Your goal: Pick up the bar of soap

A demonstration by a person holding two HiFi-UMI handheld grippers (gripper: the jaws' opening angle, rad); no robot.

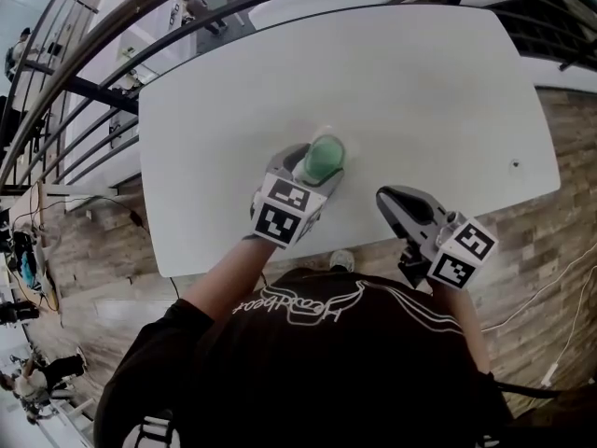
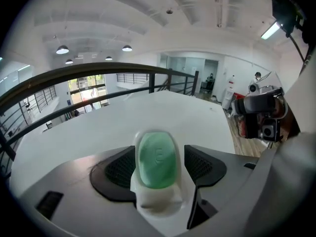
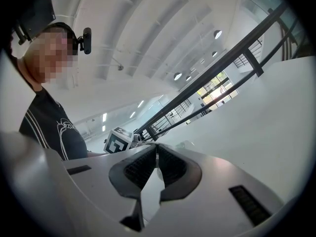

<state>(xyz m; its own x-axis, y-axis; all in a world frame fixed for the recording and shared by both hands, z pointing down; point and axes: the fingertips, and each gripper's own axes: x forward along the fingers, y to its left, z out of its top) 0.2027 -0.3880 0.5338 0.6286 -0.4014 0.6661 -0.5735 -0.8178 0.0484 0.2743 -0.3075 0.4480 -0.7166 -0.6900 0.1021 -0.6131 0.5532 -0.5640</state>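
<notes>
**Soap Bracketed, Not Yet Gripped**

The green bar of soap (image 2: 157, 159) was seen lying in a white dish (image 2: 157, 201) on the white table (image 1: 420, 91), near its front edge. The left gripper (image 1: 312, 171) was positioned around it with its jaws spread wide. Dish and soap stood between the pads, and no squeeze was apparent. The right gripper (image 3: 157, 152) was held aside, its jaws closed together on nothing. The approach was judged done; closing and lifting were left.

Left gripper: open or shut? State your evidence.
Open: the left gripper has its jaws wide apart, with the soap between them.
</notes>
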